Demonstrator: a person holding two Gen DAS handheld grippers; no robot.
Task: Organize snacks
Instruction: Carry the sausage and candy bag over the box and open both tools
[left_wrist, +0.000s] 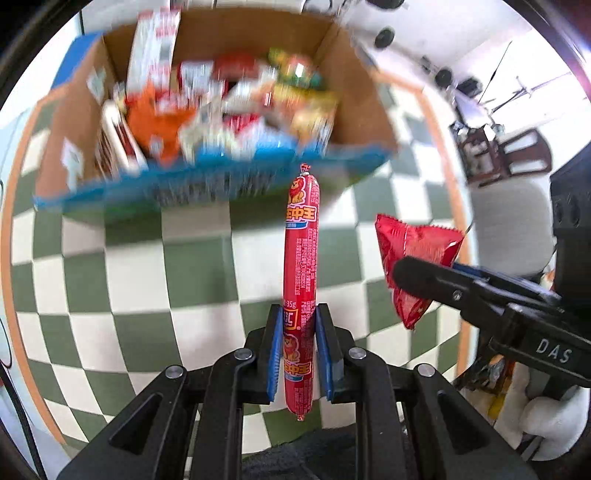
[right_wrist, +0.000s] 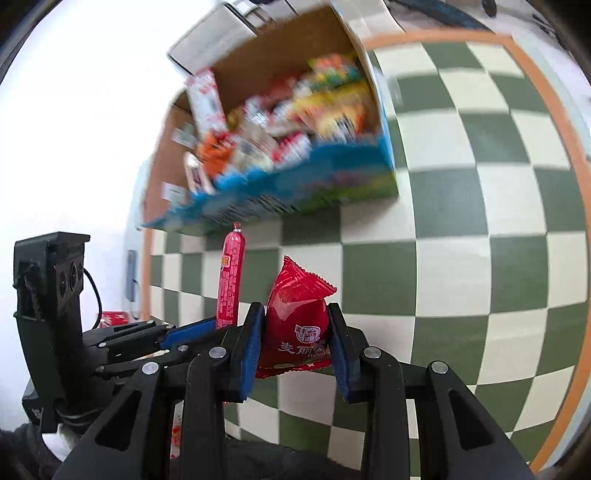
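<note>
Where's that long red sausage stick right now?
The sausage stick is clamped upright in the left gripper, above the checkered cloth, just short of the snack box, with the red packet on its right.

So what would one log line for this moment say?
left gripper: shut on sausage stick | right gripper: shut on red packet | snack box: ahead, full
</note>
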